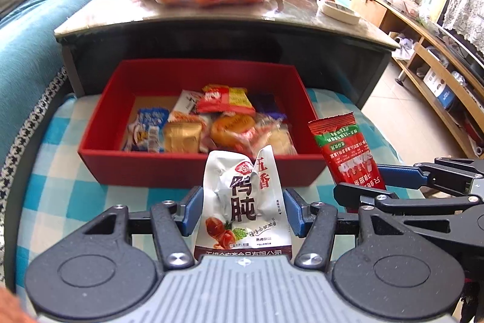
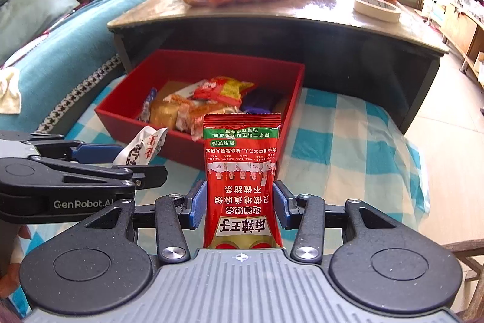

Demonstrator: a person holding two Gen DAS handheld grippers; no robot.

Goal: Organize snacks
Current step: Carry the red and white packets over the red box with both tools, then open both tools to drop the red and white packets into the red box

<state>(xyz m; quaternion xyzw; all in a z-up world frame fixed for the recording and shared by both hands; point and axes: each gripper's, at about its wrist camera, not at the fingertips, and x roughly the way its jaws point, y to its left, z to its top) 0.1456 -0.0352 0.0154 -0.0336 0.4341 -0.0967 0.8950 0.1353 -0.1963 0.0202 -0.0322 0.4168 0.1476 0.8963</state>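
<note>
Just in front of the red box, the left gripper pinches a silver snack packet. The right gripper pinches a red packet. Both look light and crinkly, best squeezed mid-body.

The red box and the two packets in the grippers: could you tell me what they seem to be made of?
Red box: likely stiff matte cardboard, with flat unglossy walls. White packet in the left gripper: crinkled silvery foil-plastic film. Red packet in the right gripper: glossy printed plastic film with a crimped end.
</note>
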